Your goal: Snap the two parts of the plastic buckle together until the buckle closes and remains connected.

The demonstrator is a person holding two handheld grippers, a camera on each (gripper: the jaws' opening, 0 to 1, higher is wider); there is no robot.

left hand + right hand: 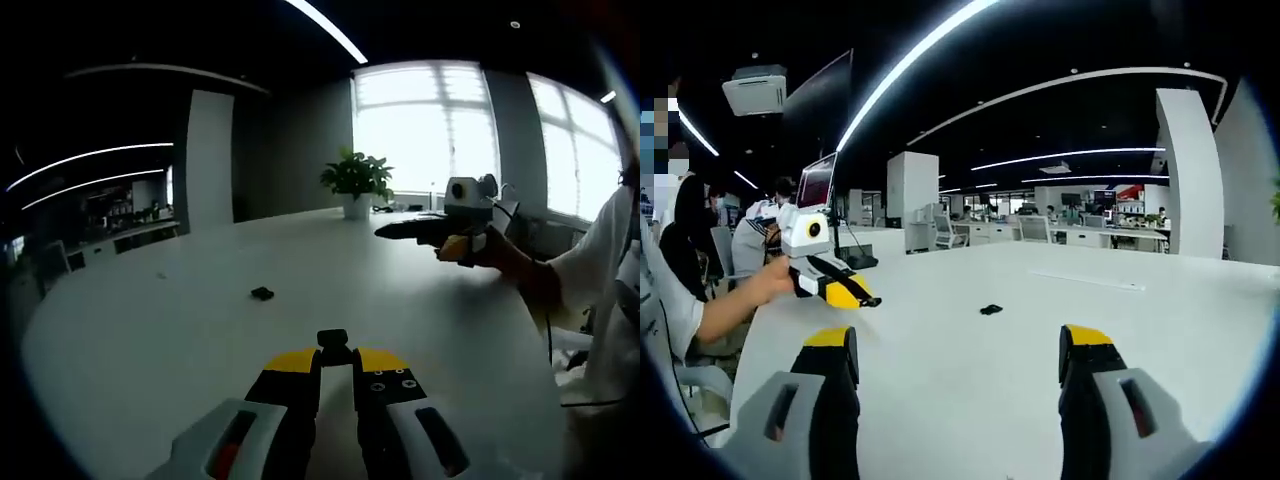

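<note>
Open office, big white table point(150, 330). Left gripper point(333, 345) clamped on one black buckle half point(332, 338); right gripper point(958, 350) spread wide, holding nothing. Other buckle half point(990, 309) lies loose mid-table. Pickup and snapping both remain.

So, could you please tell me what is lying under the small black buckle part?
The buckle part lies directly on the bare white table. Its underside is hidden.
</note>
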